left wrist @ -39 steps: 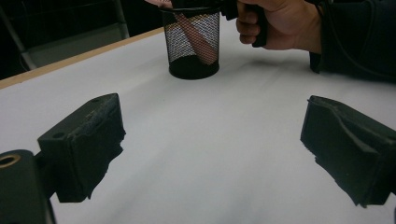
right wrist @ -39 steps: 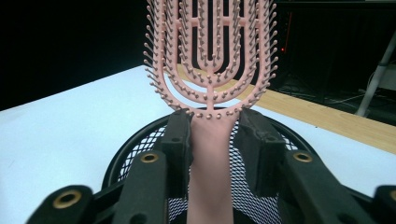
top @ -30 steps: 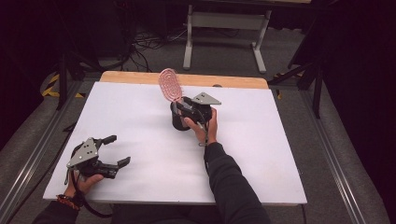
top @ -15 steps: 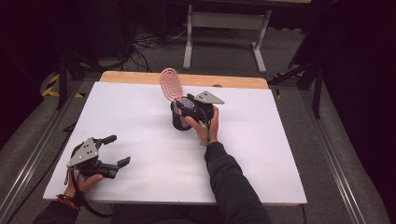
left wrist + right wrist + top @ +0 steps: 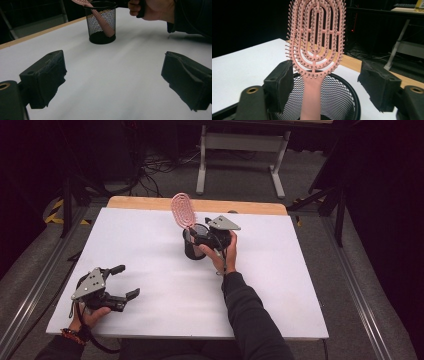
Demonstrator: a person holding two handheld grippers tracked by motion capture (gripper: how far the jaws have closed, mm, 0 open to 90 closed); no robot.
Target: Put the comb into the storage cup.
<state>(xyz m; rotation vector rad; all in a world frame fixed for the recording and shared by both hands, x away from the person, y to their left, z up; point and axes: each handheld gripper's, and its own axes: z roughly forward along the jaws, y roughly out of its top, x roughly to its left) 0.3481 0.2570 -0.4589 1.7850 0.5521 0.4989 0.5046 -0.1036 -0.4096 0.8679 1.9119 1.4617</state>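
in the black mesh cup (image 5: 192, 251), a pink oval bristled hairbrush (image 5: 183, 210) stands, right tongs (image 5: 325, 85) released.

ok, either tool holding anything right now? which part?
Nothing held. The right tool has just opened, jaws clear of the pink hairbrush, which stands handle-down in the mesh cup. Left tool open, empty.

Right gripper (image 5: 325, 85) jaws have just opened off the hairbrush (image 5: 317, 47)
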